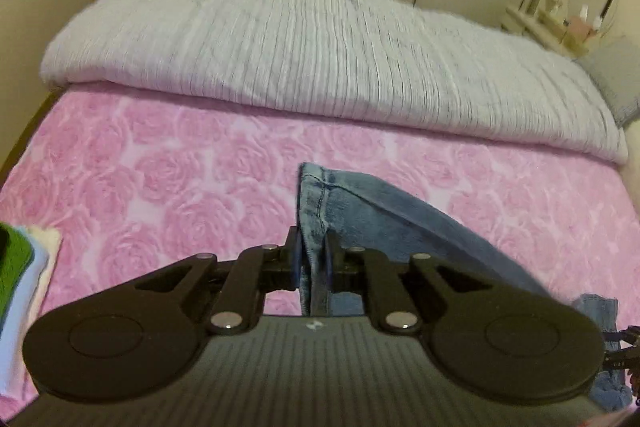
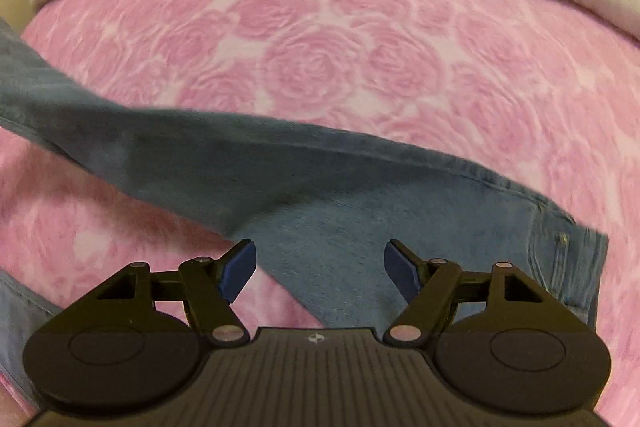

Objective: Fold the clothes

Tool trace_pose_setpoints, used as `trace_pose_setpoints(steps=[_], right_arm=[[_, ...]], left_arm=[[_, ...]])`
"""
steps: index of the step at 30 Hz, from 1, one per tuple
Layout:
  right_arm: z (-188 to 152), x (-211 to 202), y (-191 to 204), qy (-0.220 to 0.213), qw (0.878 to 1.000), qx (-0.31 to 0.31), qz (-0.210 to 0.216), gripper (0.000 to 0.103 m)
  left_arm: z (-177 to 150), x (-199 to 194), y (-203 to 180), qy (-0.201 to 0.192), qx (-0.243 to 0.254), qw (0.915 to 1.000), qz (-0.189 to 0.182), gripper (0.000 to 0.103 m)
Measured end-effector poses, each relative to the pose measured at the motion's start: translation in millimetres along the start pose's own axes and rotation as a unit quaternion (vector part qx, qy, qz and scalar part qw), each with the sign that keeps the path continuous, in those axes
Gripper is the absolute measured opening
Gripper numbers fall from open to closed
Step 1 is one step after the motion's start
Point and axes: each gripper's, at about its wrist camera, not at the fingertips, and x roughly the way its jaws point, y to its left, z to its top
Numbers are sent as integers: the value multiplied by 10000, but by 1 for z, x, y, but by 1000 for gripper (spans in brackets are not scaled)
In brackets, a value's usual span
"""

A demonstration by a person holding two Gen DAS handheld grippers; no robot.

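Jeans (image 2: 320, 179) lie strung across the bed's (image 1: 160, 167) near side, hem lifted in left claw (image 1: 314, 255); right claw (image 2: 320, 267) wide above them. Fold unfinished; folded stack (image 1: 20, 267) at left edge.

The lower run of the jeans (image 1: 360, 211) is hidden behind the body of the left gripper (image 1: 313, 247); the clamped fold itself is covered by the jaws. The folded stack (image 1: 20, 275) at the left edge is cut off, so its item count cannot be determined. Items on the dresser shelf (image 1: 560, 15) are too small and blurred to identify. In the right wrist view, the jeans leg (image 2: 60, 99) runs out of frame at left, and the waistband area (image 2: 568, 251) is motion-blurred.
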Motion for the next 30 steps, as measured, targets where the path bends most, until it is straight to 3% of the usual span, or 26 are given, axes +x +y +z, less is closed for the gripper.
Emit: trace_pose_setpoints(steps=[3,7,9,11,13,15,17,19,22,23,27,28,30], right_arm=[[3,-3,-4,-93,9997,212,18,73],[15,11,-15,-123,9975,677,-158,74],[16,19,-24,-84,9953,938,-220,74],[11,24,-35,-31,9921,1208,-331,74],[-1,28,-46,52,9864,1600,-384,74],[-15,30,-57,96,9780,2048,-374,74],[-32,25,-62,-14,9651,2615,-111,74],[-47,21,-65,-129,9509,3087,148,74],[-76,16,-68,-385,9117,4048,587,71],[-85,17,-70,-476,8905,4456,788,65],[-133,31,-61,-709,7618,6141,1936,55],[-138,37,-54,-669,7482,6269,2068,55],[-141,51,-41,-562,7428,6336,2091,54]], left_arm=[[-1,46,13,708,-23,9972,253,11],[-57,76,21,1012,-617,9929,50,10],[-85,91,25,1162,-913,9890,-52,16],[-114,106,29,1311,-1208,9839,-154,30],[-142,121,33,1445,-1515,9775,-263,33],[-164,133,35,1232,-2156,9676,-467,37],[-181,143,47,900,-2929,9506,-499,38],[-193,152,59,638,-3468,9352,-330,41],[-205,164,72,359,-3998,9159,-42,41],[-209,168,76,310,-4094,9118,-8,42],[-213,184,80,210,-4203,9071,22,40],[-213,185,79,190,-4140,9100,68,34],[-211,186,79,223,-3885,9210,186,17]])
